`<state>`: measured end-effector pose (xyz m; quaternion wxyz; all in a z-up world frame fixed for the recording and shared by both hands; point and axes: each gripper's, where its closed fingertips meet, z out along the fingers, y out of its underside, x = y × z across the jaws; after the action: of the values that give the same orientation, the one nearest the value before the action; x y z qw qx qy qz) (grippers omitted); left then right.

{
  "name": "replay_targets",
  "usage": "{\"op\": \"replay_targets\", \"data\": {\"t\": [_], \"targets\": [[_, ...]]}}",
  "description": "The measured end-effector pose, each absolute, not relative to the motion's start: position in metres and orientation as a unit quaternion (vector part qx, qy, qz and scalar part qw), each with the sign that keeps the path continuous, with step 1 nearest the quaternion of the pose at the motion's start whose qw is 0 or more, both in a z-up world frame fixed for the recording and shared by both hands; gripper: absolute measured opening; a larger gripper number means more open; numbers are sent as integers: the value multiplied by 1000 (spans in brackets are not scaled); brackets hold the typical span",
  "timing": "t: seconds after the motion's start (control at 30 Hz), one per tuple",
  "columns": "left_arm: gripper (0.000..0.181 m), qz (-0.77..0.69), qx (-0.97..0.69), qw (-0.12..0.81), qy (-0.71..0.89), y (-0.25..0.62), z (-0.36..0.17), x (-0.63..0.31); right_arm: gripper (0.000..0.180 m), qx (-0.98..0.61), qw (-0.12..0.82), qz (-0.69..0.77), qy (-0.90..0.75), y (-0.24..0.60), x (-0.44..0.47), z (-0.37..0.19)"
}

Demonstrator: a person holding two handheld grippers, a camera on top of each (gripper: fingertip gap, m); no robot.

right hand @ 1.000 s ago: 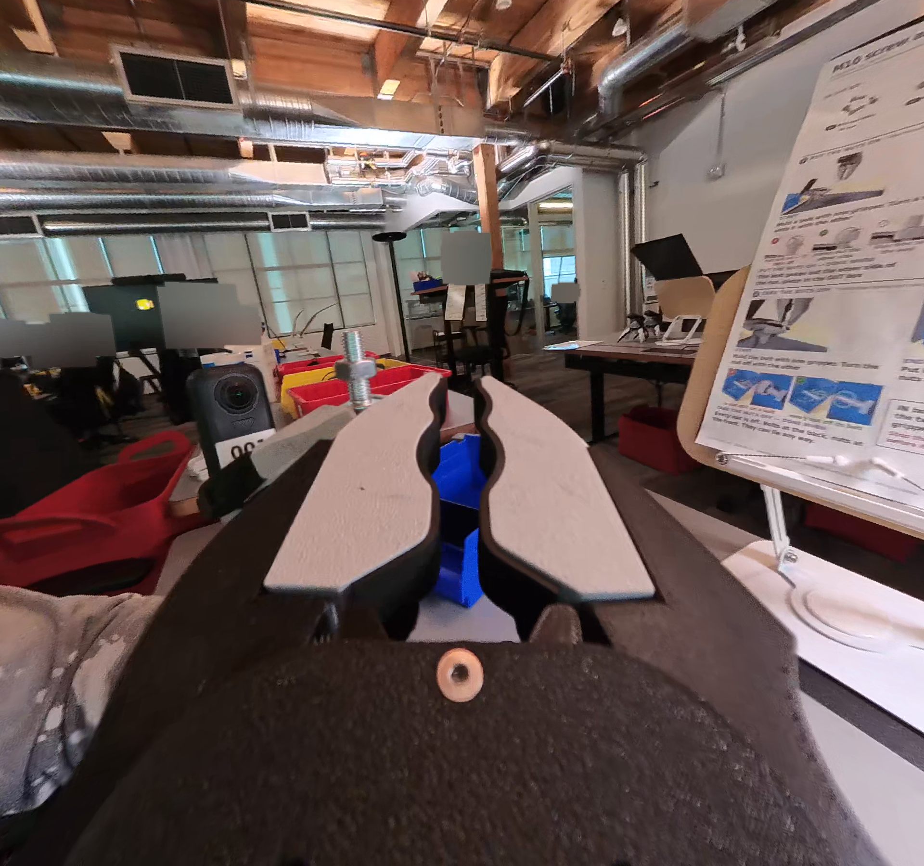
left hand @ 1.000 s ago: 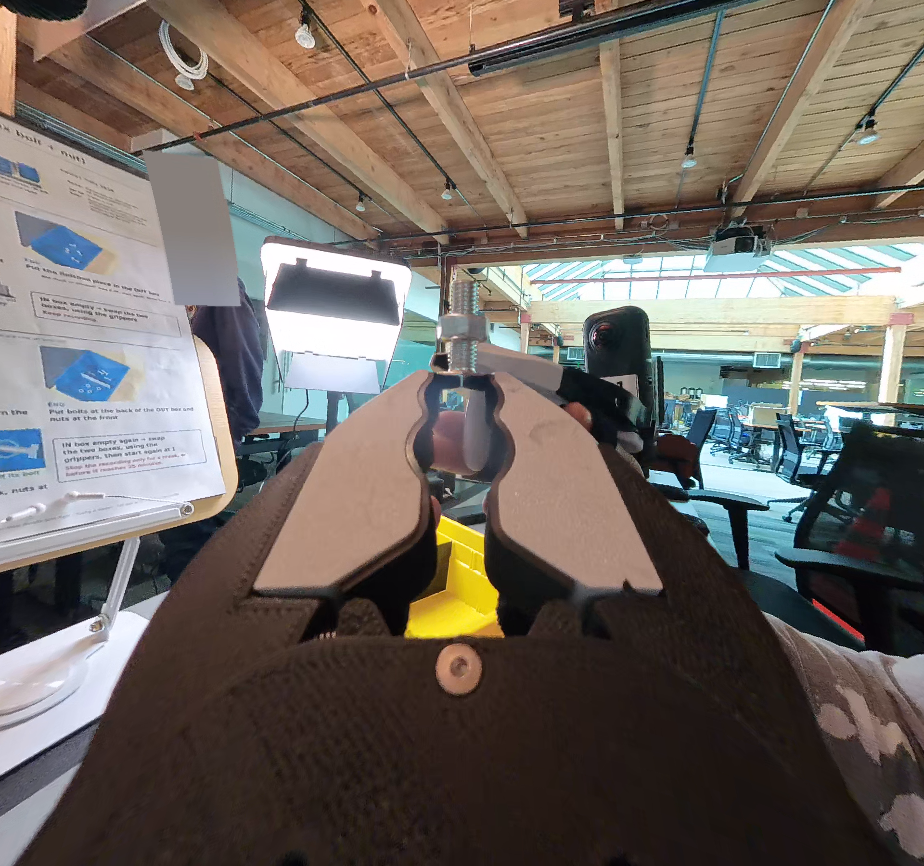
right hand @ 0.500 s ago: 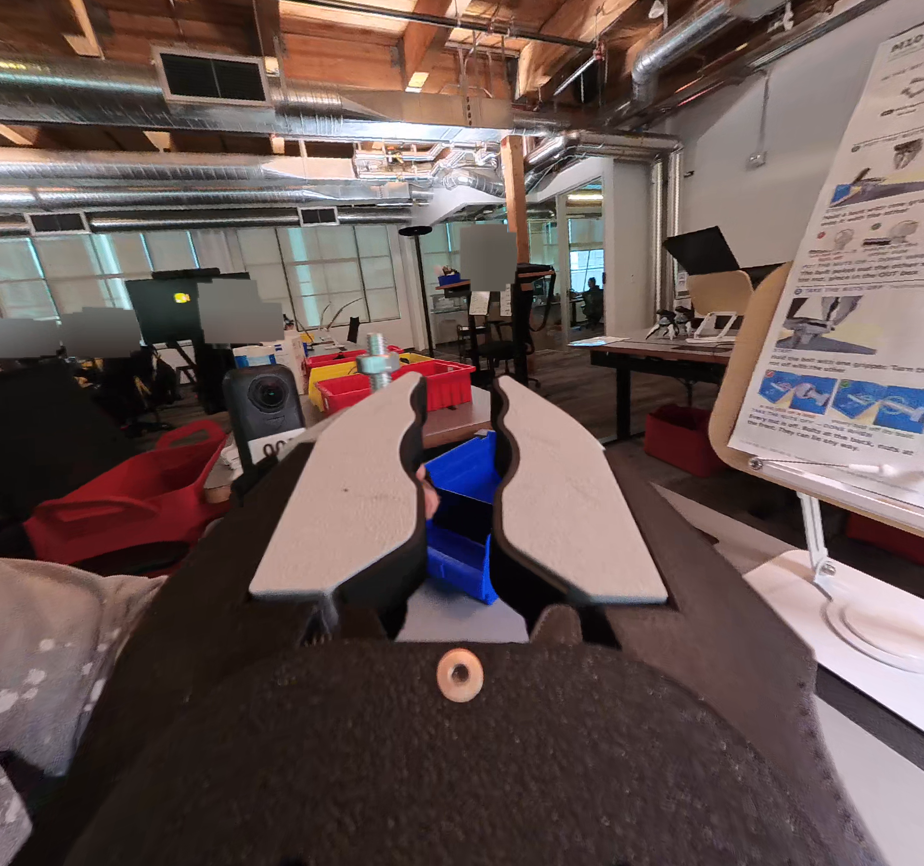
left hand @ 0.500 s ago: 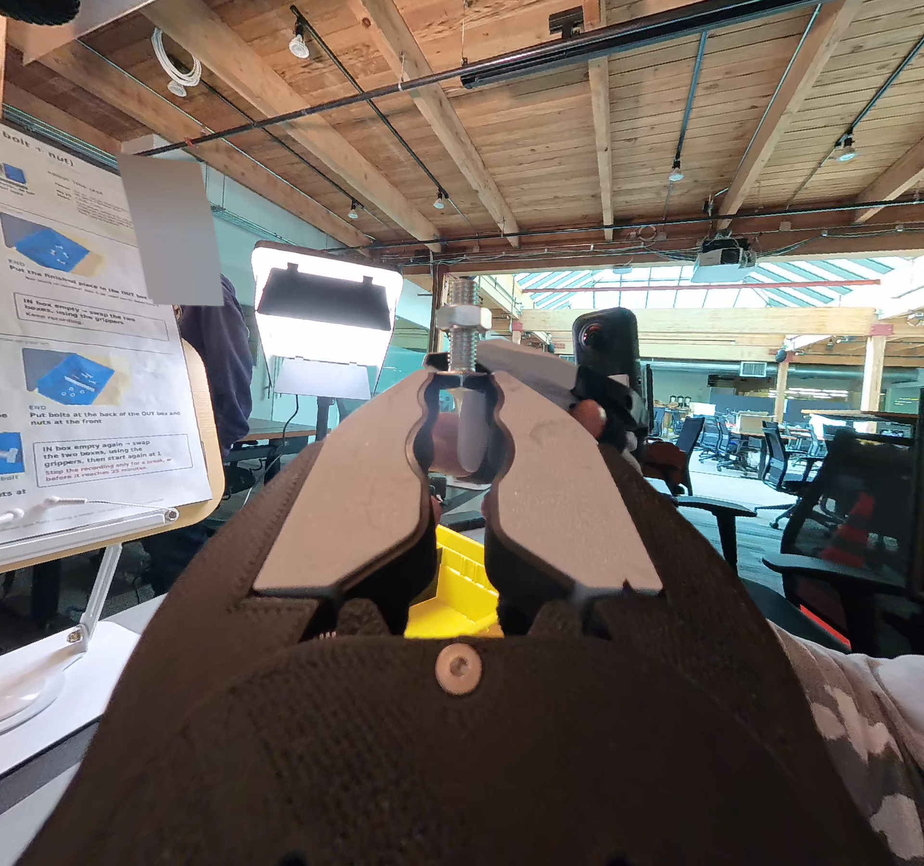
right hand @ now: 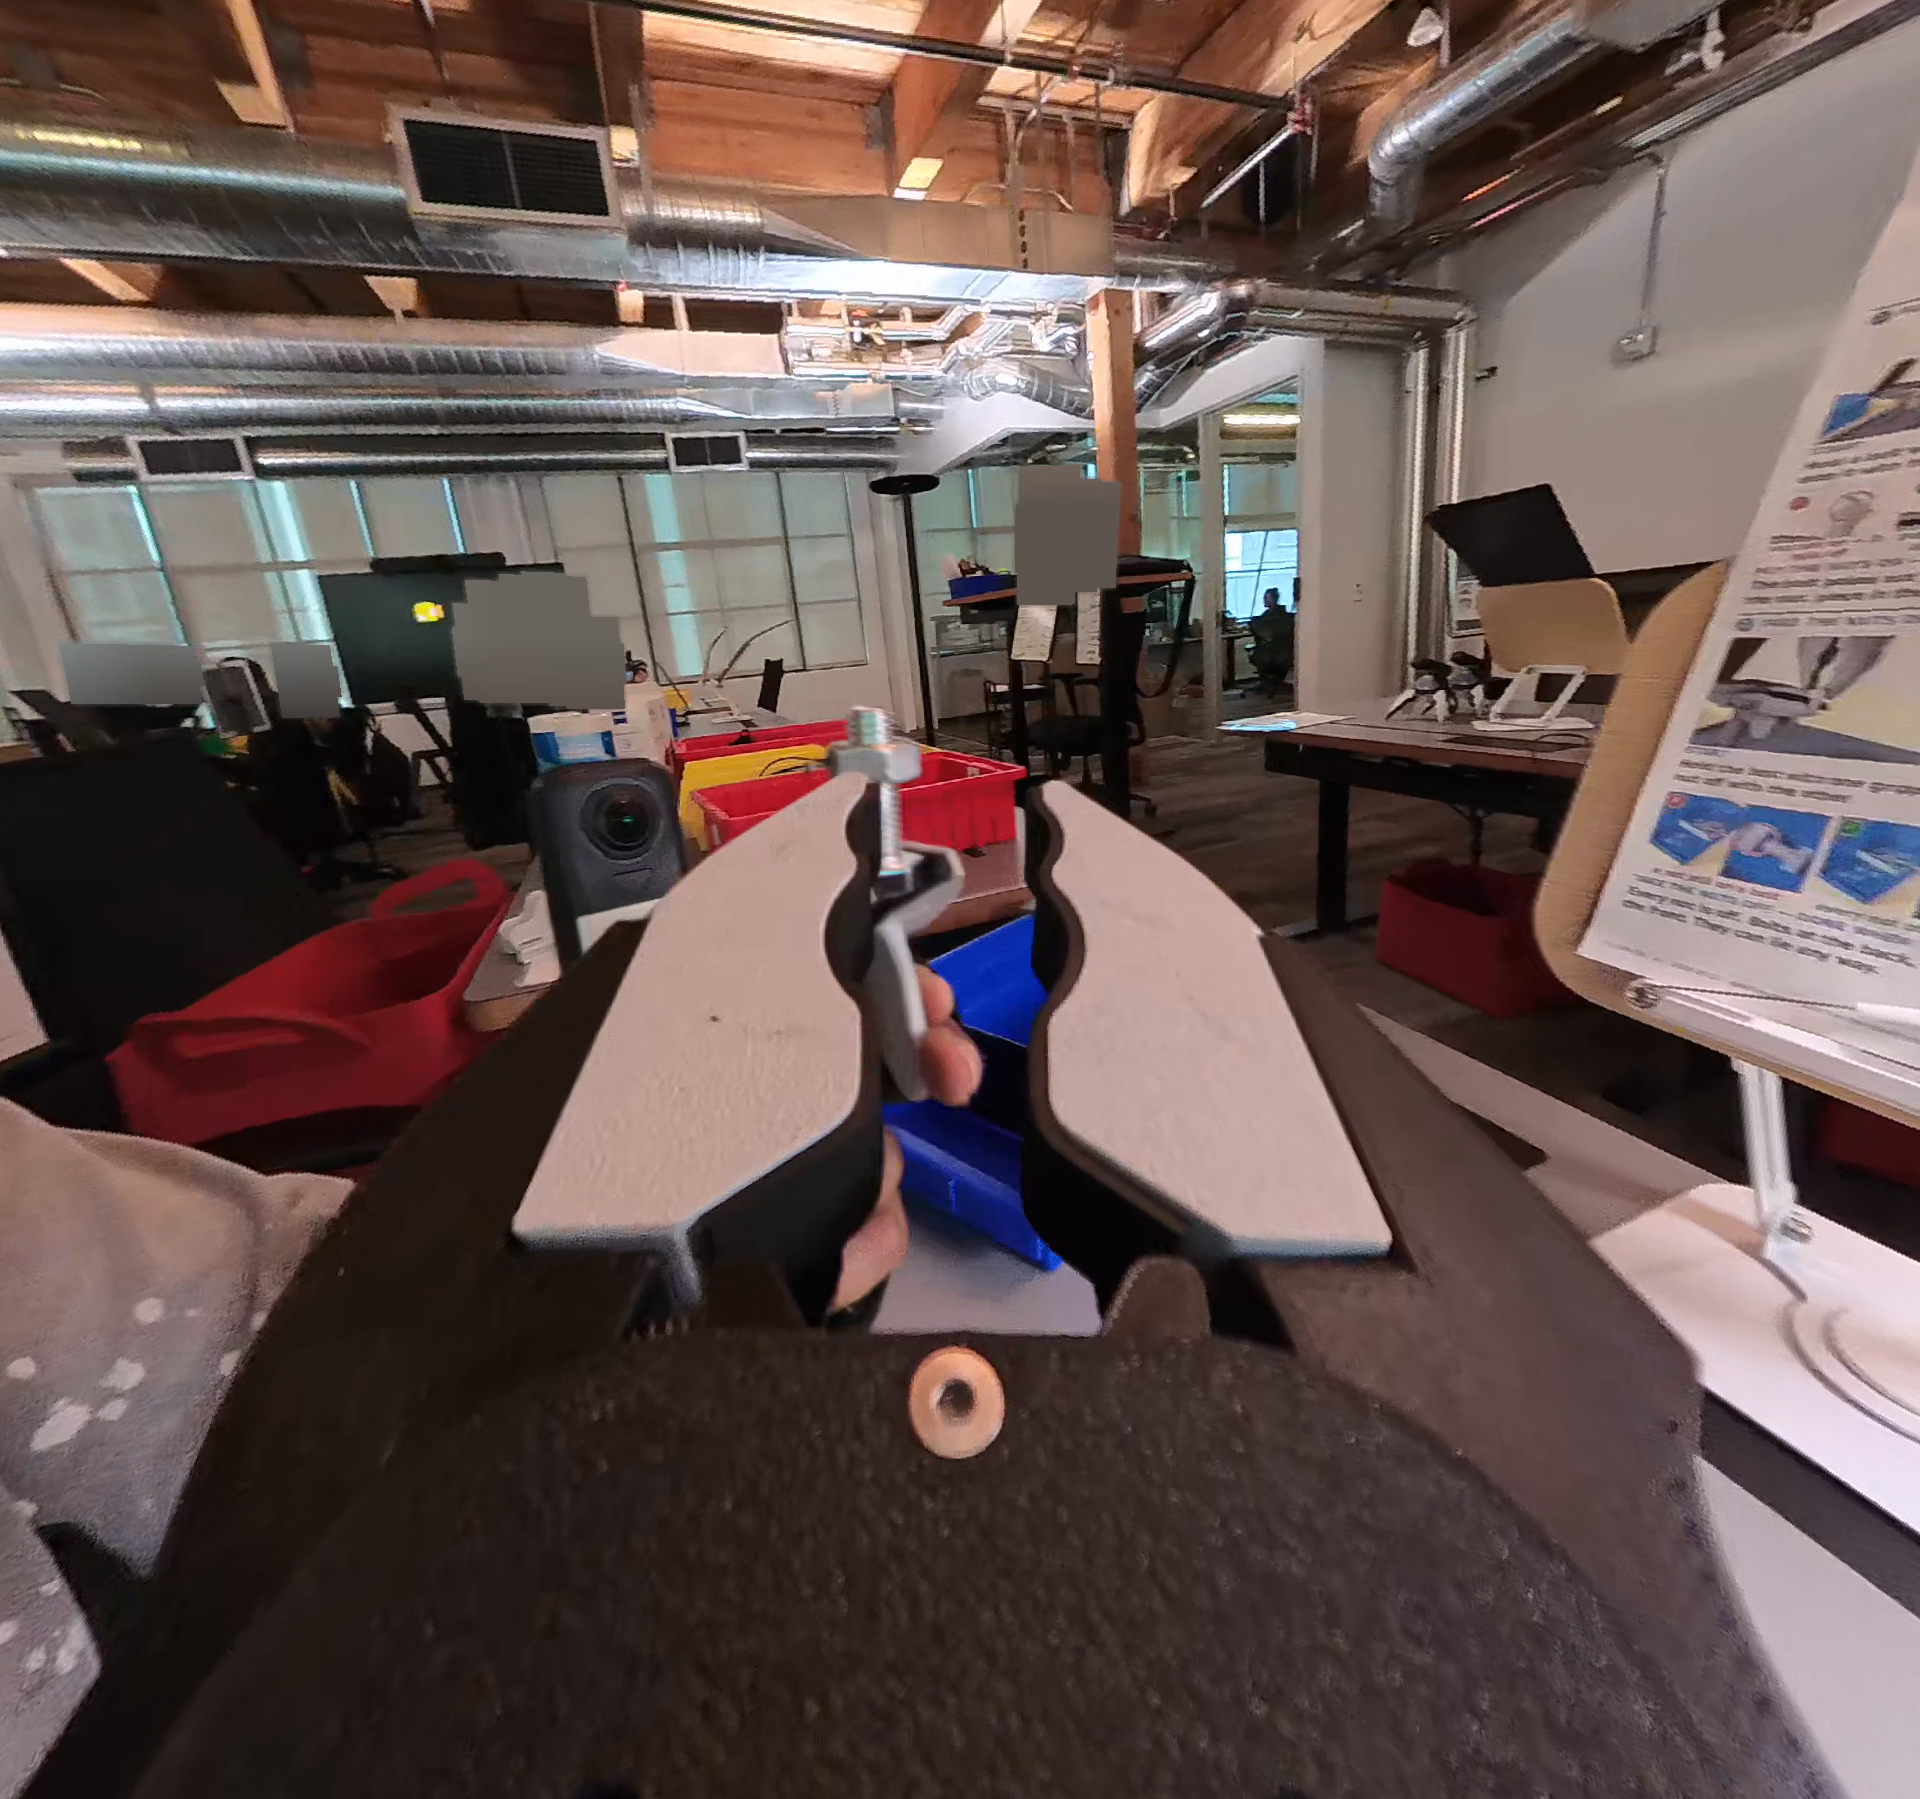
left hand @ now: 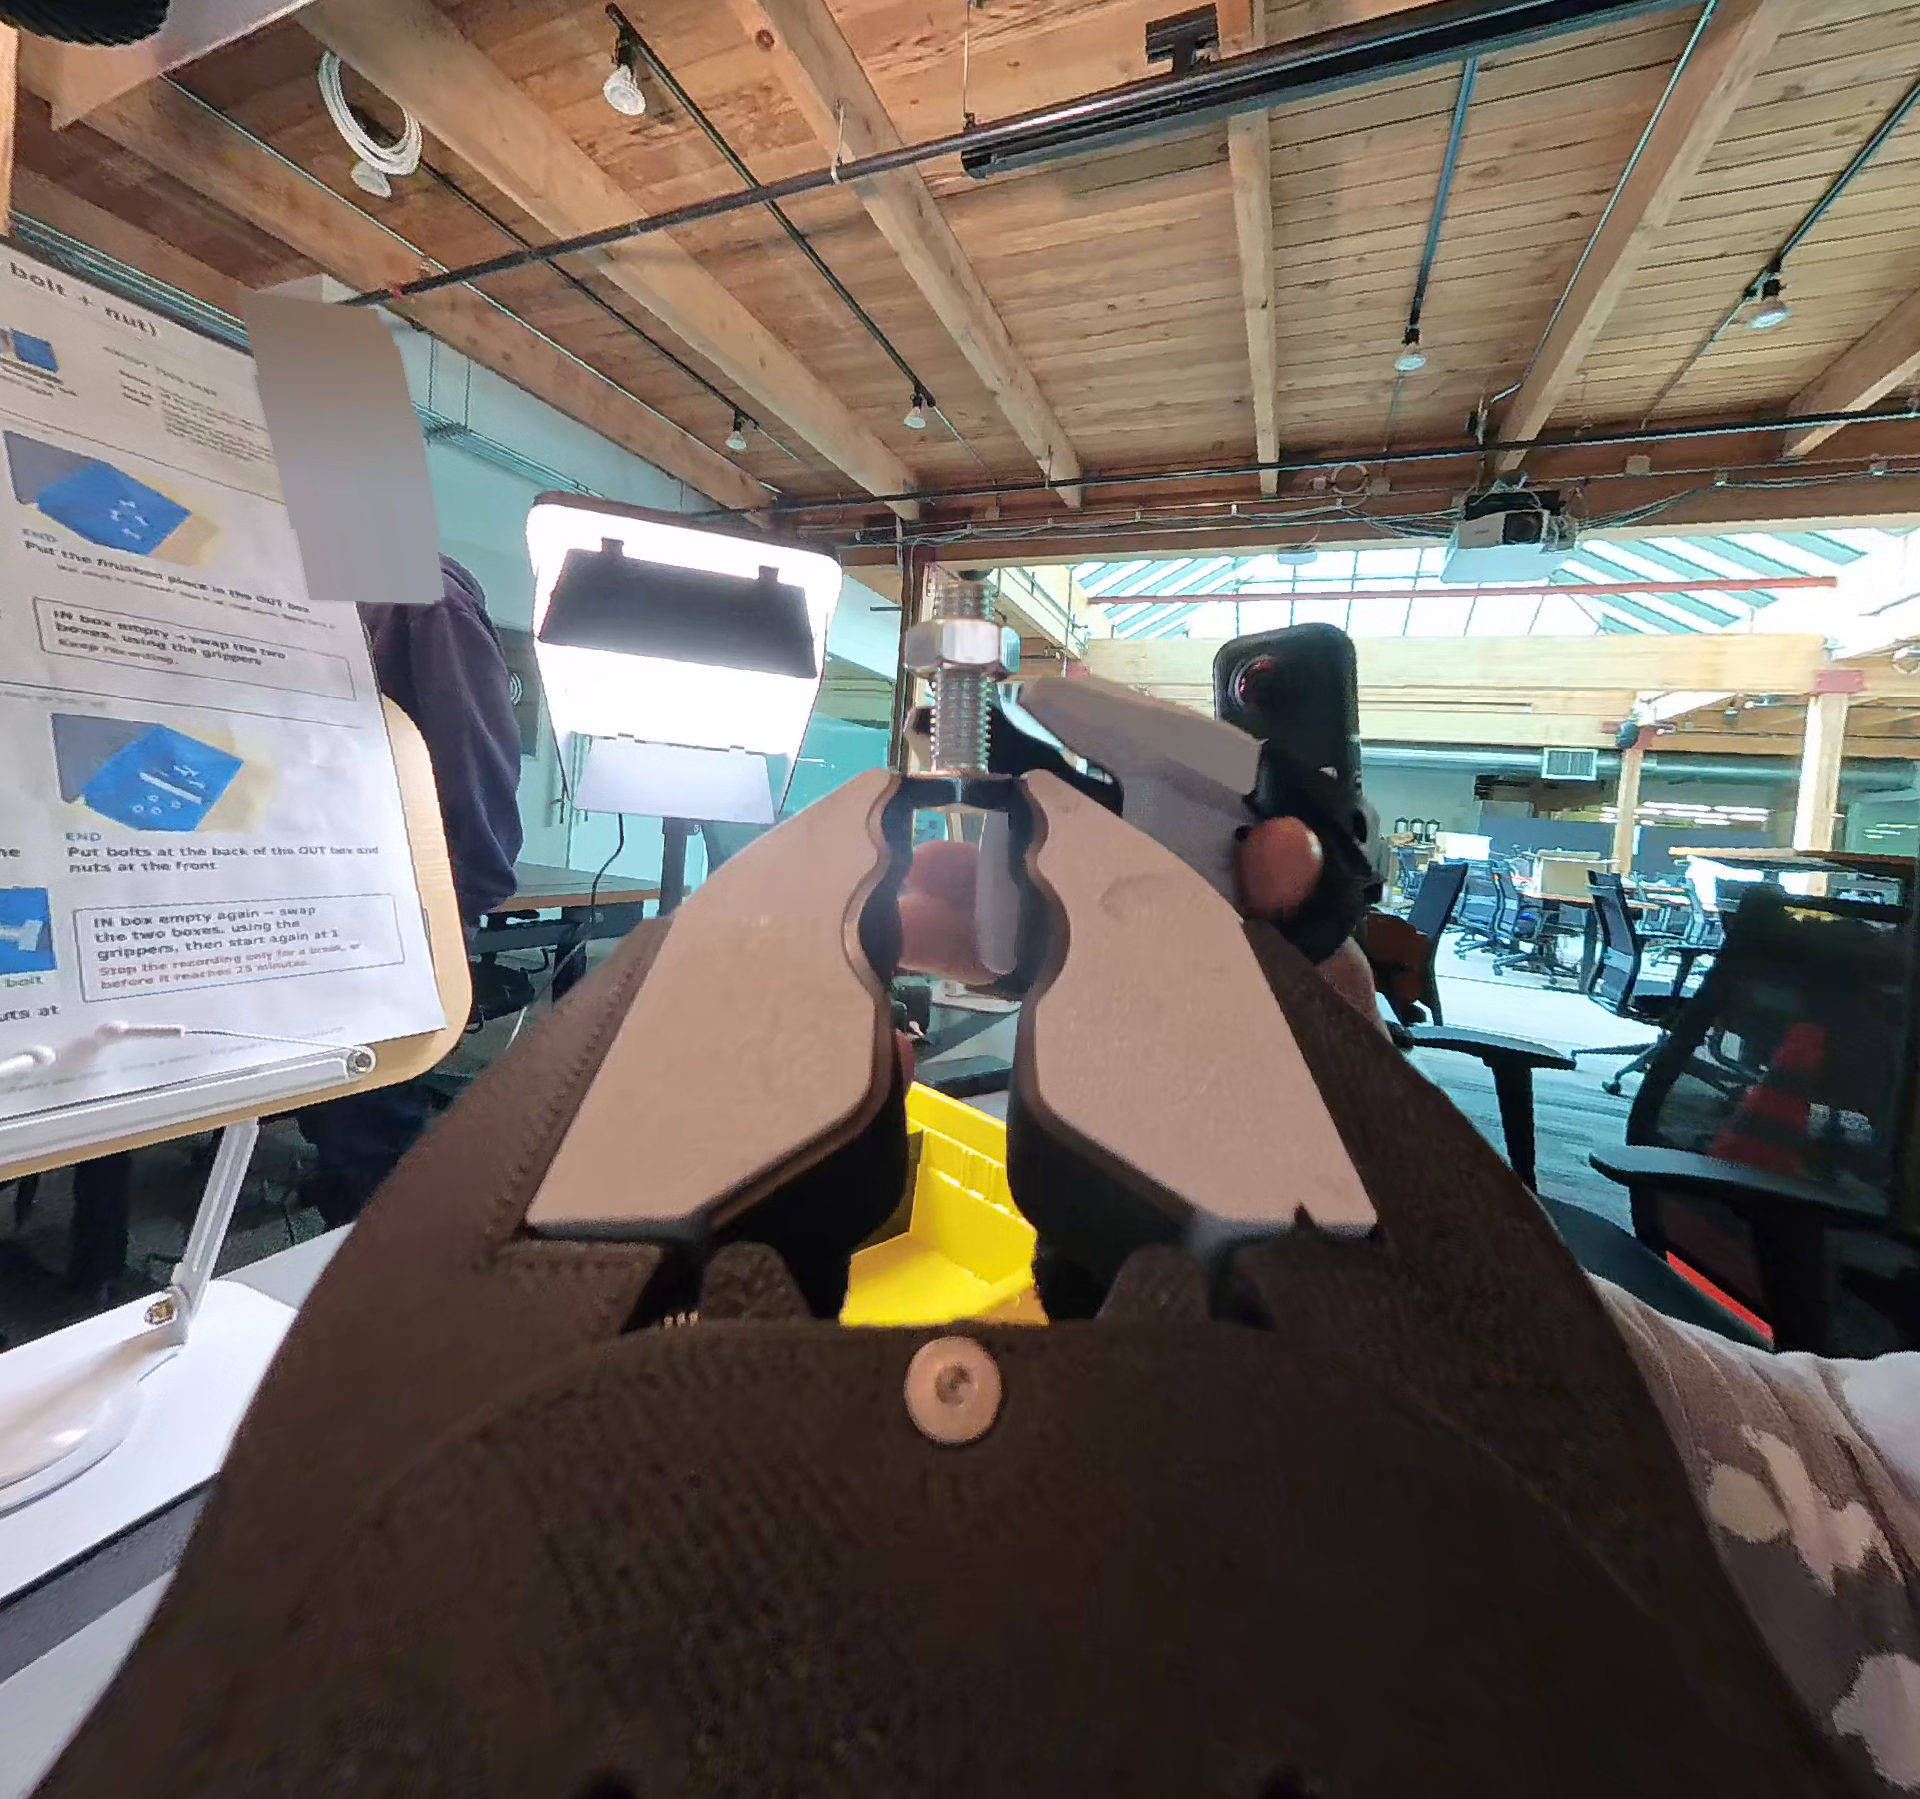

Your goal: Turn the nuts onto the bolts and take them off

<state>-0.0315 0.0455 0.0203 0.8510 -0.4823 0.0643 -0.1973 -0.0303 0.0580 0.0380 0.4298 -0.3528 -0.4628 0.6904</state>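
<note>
In the left wrist view my left gripper [left hand: 961, 793] is shut on the head of a silver bolt [left hand: 961, 736]. The bolt stands upright above the fingertips, with a hex nut [left hand: 961, 650] near its top. My right gripper [left hand: 1132, 757] reaches in from the right, one grey finger close beside the bolt. In the right wrist view my right gripper [right hand: 945, 799] is open and empty. The bolt [right hand: 889, 830] and nut [right hand: 876, 762] show at the tip of its left finger, held by the left gripper [right hand: 914, 882]. I cannot tell whether the finger touches the nut.
A yellow bin [left hand: 956, 1219] lies below the left gripper and a blue bin [right hand: 987, 991] below the right. An instruction board on a white stand [left hand: 187, 710] stands at the left, also showing in the right wrist view [right hand: 1787, 814]. A red bag [right hand: 301, 1022], red bins [right hand: 956, 799], desks and chairs stand behind. The tips of both grippers are at nearly the same place.
My right gripper has opened wider and moved in toward the bolt, which now shows at its left fingertip. The left gripper still holds the bolt upright.
</note>
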Motion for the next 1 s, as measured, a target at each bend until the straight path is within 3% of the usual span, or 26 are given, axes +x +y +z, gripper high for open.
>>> {"op": "replay_targets", "data": {"t": [0.2,0.23,0.3,0.6,0.67,0.7,1.0], "targets": [[18,-205,-488,845,74,48,15,-22,29,-346,414,692,-480,49,-32,35],[18,-210,-479,849,73,46,18,-24,12,-359,421,689,-468,57,-31,36],[18,-205,-473,853,79,42,23,-25,10,-369,447,681,-448,73,-28,38],[18,-202,-486,847,77,49,15,-22,27,-342,412,694,-482,46,-31,34],[18,-211,-473,852,78,44,20,-24,5,-362,426,691,-458,61,-31,36],[18,-209,-471,853,77,42,22,-26,4,-369,437,688,-446,71,-30,37],[18,-203,-481,850,71,48,16,-27,26,-339,408,704,-472,46,-29,37]]}}
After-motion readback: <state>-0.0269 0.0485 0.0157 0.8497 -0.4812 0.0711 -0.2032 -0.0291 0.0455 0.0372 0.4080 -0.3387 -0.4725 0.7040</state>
